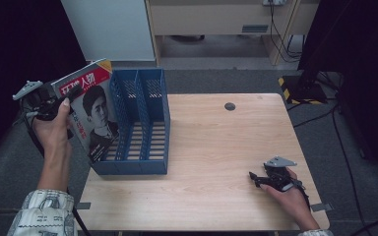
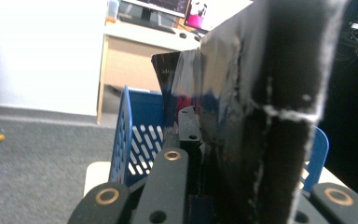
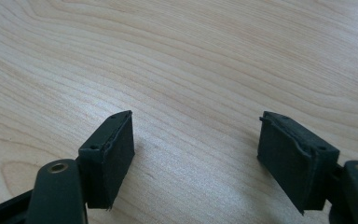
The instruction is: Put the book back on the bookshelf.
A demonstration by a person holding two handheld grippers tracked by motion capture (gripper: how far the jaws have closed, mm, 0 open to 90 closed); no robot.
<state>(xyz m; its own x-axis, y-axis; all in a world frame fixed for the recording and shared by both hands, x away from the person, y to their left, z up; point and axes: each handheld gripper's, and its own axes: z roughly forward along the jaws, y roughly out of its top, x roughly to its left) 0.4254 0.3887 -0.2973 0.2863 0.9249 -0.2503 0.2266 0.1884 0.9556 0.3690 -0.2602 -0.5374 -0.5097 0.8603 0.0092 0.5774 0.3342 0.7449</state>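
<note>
- The wooden table carries everything in front of me; most of its top is bare wood, with a small dark round spot near the far edge.
- A blue file rack with slatted dividers stands on the left part of the table, its compartments open towards me.
- The magazine, with a portrait and a red title block on its cover, is up in the air at the rack's left side, tilted, its lower corner down by the rack's left wall.
- My left gripper is clamped on the magazine's left edge; in the left gripper view the glossy cover sits pressed between my jaws, with the blue rack behind.
- My right gripper rests low near the table's right front, well apart from the rack, its jaws spread with bare wood between the pads.
</note>
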